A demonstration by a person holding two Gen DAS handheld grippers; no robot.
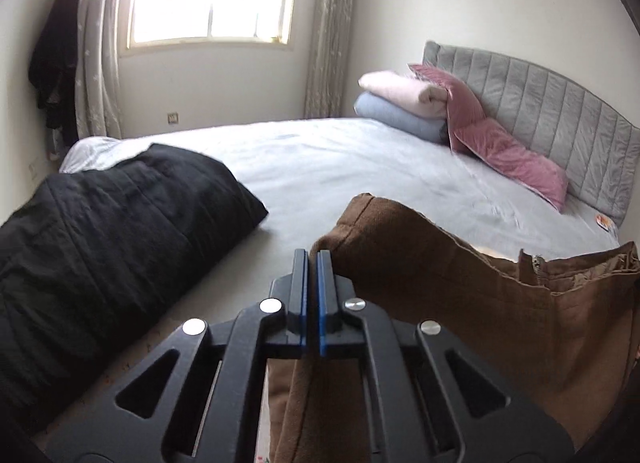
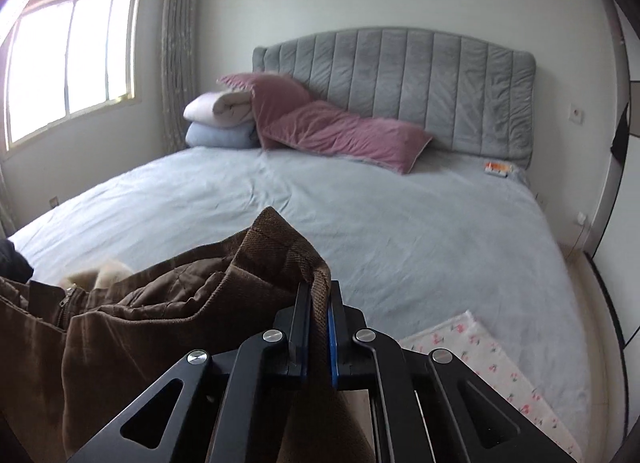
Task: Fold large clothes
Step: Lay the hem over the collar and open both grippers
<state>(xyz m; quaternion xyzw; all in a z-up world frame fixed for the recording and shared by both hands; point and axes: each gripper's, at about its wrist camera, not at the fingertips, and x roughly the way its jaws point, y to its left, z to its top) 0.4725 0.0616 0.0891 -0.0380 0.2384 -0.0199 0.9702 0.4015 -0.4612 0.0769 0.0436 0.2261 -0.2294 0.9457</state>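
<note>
Brown coat (image 2: 160, 315) hangs stretched sideways between both grippers above the bed (image 2: 360, 215). The left gripper (image 1: 312, 263) and right gripper (image 2: 319, 291) each pinch one edge.

The left gripper (image 1: 312, 263) has its jaws pressed nearly together, level and pointing forward. The right gripper (image 2: 319, 291) has its jaws clamped on brown cloth (image 2: 168, 315), also level.

The left gripper (image 1: 312, 259) is matte black, with blue-edged pads on two flat fingers (image 1: 299, 287), triangular cut-outs in its linkage arms and four round silver pivot screws. The right gripper (image 2: 319, 291) looks identical.
</note>
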